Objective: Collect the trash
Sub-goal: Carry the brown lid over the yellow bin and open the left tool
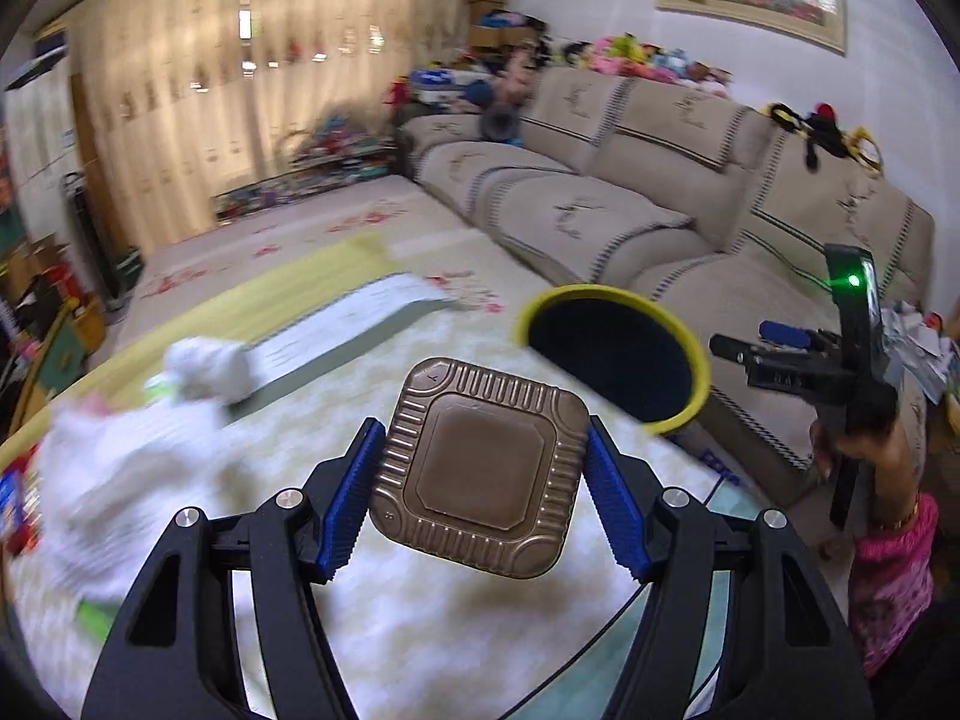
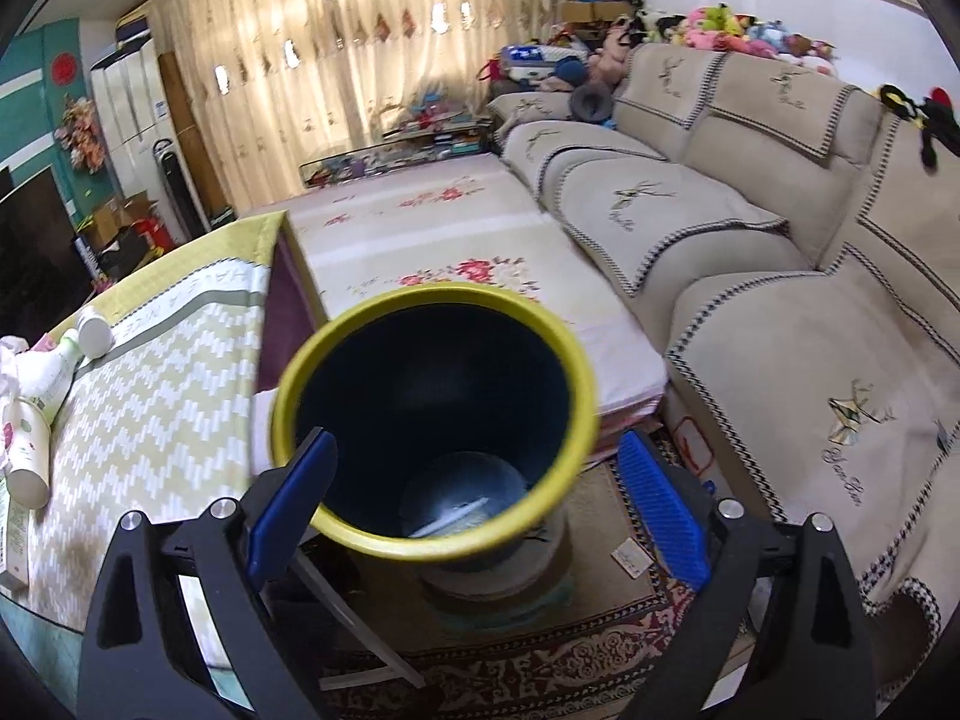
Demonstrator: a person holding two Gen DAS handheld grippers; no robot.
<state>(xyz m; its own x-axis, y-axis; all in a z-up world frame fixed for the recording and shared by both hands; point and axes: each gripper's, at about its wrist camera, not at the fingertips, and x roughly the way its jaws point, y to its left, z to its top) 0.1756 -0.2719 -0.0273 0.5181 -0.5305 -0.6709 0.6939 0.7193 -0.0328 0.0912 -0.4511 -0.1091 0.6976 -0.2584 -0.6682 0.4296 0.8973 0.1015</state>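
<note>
Left wrist: left tongs clamp square tray bottom-up, tilted.

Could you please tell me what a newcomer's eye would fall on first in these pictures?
First, the square, ribbed bronze foil tray clamped between the blue pads of the left hand-held gripper, above the pale patterned tablecloth. Next, the yellow-rimmed dark round bin, filling the right wrist view between the right hand-held gripper's fingers, beside the beige sofa.
</note>
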